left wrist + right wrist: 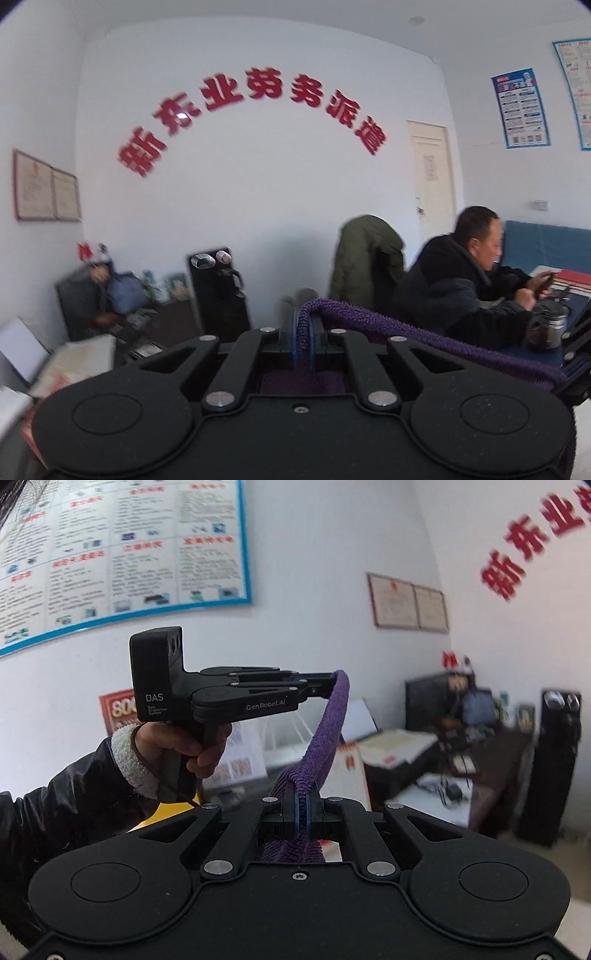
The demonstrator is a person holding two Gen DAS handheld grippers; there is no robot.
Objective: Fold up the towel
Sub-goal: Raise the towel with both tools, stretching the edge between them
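A purple towel (388, 325) is held up in the air between both grippers. My left gripper (303, 332) is shut on one corner of it, and the towel's edge runs off to the right. My right gripper (303, 808) is shut on another corner of the towel (328, 723). In the right wrist view the towel edge arcs up to the left gripper (325, 683), which a gloved hand holds level, jaws closed on the cloth. The rest of the towel hangs below, out of view.
A man in a dark jacket (465, 280) sits at a table at the right with a glass jar (546, 328). A black cabinet (218, 291), a cluttered desk (461, 753) and a chair with a green coat (365, 258) stand along the wall.
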